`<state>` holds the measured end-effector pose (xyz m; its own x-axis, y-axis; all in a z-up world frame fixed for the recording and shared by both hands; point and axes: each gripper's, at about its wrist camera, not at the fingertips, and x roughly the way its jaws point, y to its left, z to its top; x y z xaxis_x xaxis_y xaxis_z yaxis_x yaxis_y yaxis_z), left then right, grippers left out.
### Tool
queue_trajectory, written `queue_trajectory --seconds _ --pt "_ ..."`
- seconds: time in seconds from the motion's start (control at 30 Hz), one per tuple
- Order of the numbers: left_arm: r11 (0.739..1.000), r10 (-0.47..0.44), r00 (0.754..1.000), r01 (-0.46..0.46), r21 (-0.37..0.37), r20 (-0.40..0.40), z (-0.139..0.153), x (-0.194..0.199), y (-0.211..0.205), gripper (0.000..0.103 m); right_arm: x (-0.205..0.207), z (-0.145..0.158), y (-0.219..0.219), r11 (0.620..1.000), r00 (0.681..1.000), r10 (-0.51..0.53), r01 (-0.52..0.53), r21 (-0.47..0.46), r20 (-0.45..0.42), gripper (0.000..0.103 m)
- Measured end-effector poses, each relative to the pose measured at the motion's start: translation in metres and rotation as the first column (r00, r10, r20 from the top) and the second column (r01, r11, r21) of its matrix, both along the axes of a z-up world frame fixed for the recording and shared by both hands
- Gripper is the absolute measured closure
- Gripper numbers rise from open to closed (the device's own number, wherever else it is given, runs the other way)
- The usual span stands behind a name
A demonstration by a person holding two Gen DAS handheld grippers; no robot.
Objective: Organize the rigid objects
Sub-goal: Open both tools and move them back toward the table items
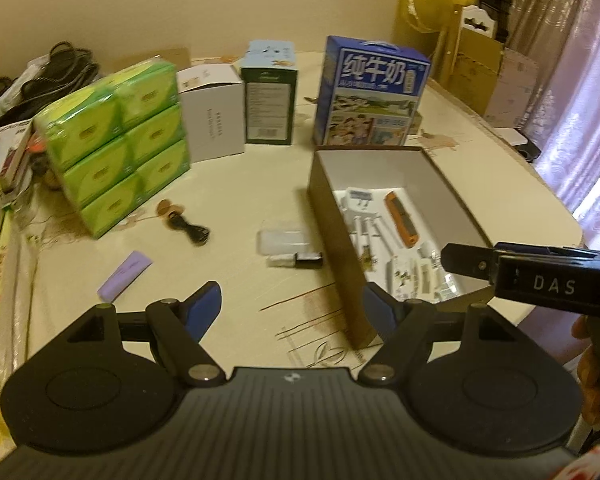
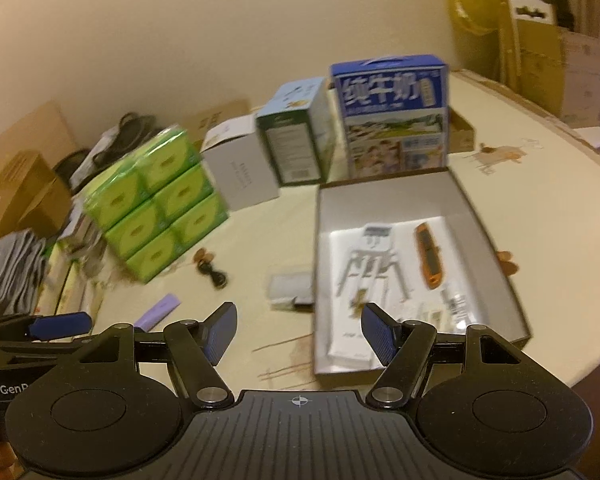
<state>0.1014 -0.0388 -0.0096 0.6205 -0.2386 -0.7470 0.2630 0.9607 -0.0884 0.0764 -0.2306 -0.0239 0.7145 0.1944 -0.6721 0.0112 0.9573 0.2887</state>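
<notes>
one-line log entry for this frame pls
left gripper: open, empty | right gripper: open, empty | open box: orange tool inside | purple bar, clear case: on table

Blue milk carton (image 1: 370, 96): "纯牛奶". Right gripper (image 1: 556, 280) body: "DAS". Left gripper (image 2: 16, 390) body: "Gen", rest cut off.

Green tissue packs (image 1: 118, 148) with yellow labels; a blue milk carton (image 1: 370, 94) printed with white characters; an orange utility knife (image 1: 401, 219) in a brown, white-lined box (image 1: 332, 216); a lilac bar (image 1: 125, 270) on the cream worktop (image 1: 228, 200).
</notes>
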Motion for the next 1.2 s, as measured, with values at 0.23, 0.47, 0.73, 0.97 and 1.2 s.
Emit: queue_trajectory --seconds 0.23,0.47,0.73,0.97,1.2 --pt "0.999 0.047 0.999 -0.046 0.017 -0.008 -0.005 -0.004 0.028 0.029 0.004 -0.007 0.033 0.997 0.997 0.080 -0.080 -0.010 -0.010 0.037" --pt "0.996 0.084 0.996 -0.083 0.022 -0.034 -0.015 -0.002 0.045 0.029 0.010 -0.017 0.049 0.994 0.993 0.111 -0.111 -0.017 -0.039 0.037" --pt "0.994 0.109 0.993 -0.107 0.036 -0.054 -0.027 0.003 0.053 0.029 0.016 -0.032 0.058 0.990 0.987 0.137 -0.140 -0.025 -0.081 0.037" --pt "0.990 0.136 0.987 -0.132 0.051 -0.084 -0.045 0.014 0.061 0.029 0.029 -0.051 0.066 0.985 0.978 0.162 -0.167 -0.029 -0.129 0.037" --pt "0.987 0.155 0.984 -0.151 0.055 -0.091 -0.063 0.028 0.071 0.029 0.048 -0.076 0.072 0.984 0.971 0.170 -0.177 -0.029 -0.171 0.037"
